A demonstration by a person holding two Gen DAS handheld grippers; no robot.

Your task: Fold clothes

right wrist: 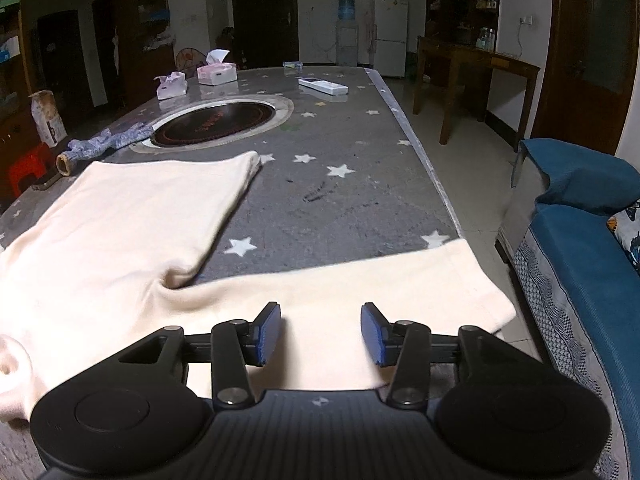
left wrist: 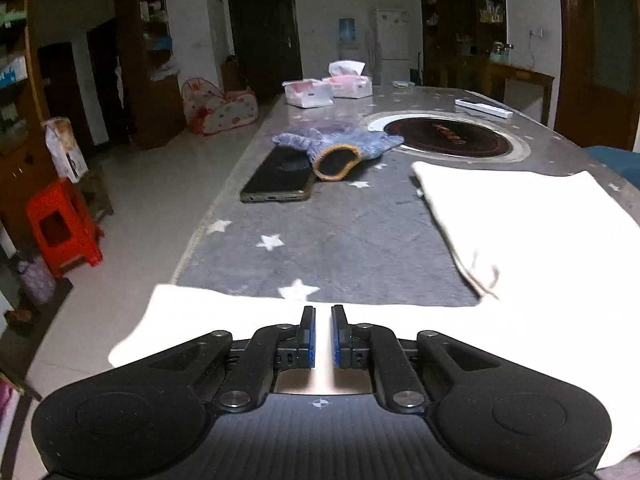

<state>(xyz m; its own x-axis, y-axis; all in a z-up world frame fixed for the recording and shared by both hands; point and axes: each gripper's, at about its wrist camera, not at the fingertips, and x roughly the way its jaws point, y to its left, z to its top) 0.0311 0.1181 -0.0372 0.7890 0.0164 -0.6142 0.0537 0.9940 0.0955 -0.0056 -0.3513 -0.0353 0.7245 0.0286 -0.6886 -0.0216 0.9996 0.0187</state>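
The left tool (left wrist: 323, 320) has its jaws drawn almost together with only a thin gap, hovering over the left sleeve (left wrist: 208, 312); whether cloth is pinched between them I cannot tell. The right tool (right wrist: 321, 334) stands wide open, holding nothing, directly above the right sleeve (right wrist: 400, 284). The cream shirt (right wrist: 132, 216) lies flat on the counter (right wrist: 352, 200), sleeves spread crosswise along the near edge, body running away from both tools. Each tool is nearest its own sleeve. The left sleeve's end overhangs the counter edge. Beyond lie a glove (left wrist: 340, 146) and phone (left wrist: 280, 176); grey surface between stays free for folding inward.
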